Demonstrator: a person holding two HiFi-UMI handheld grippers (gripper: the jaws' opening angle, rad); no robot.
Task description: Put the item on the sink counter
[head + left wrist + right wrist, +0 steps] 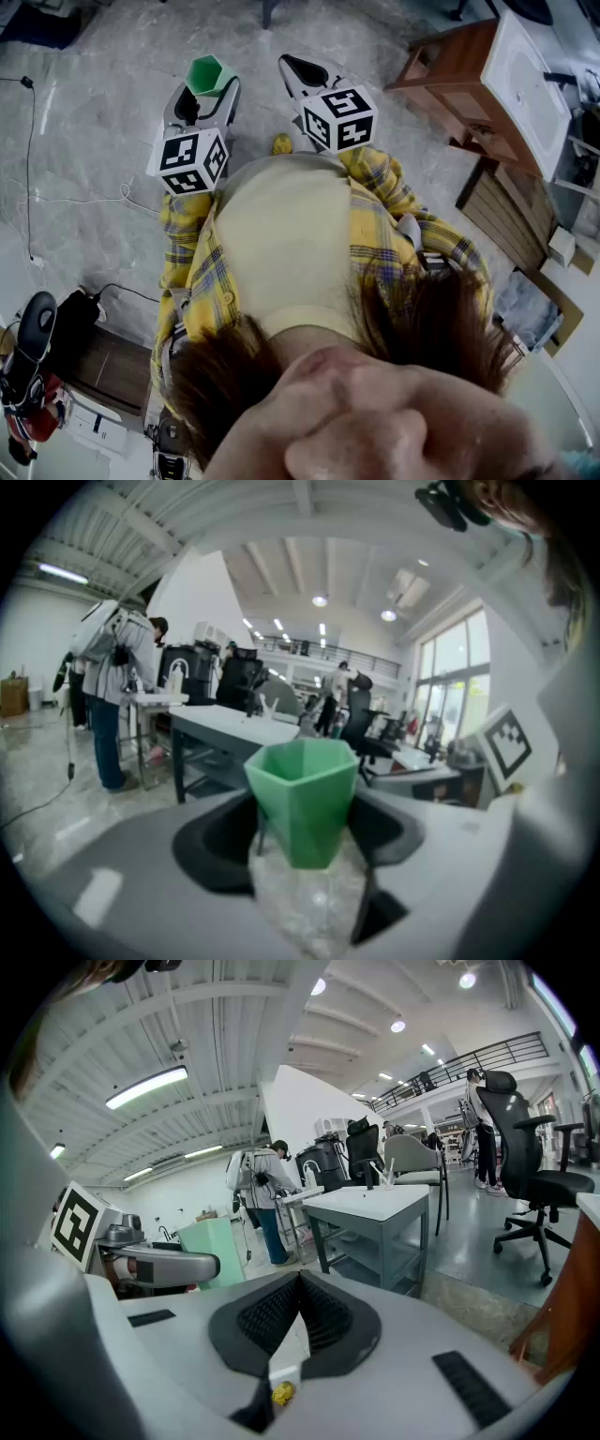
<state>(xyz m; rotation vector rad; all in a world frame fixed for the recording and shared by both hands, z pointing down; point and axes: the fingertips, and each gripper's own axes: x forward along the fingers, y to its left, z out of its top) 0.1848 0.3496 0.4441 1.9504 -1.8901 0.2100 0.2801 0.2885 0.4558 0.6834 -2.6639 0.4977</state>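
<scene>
Green cup (302,794): likely light, stiff plastic; smooth facets may slip.
Hold: mid-wall, on opposite facets.
Left gripper (305,825): grasping cup.
Right gripper (298,1283): clenched, empty.

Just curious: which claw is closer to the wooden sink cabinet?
Right. The right claw, shut and empty, is left of the sink cabinet; the left claw, gripping the green cup, lies farther left.

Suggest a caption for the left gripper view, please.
Left gripper holds a green faceted plastic cup between its jaws.
</scene>
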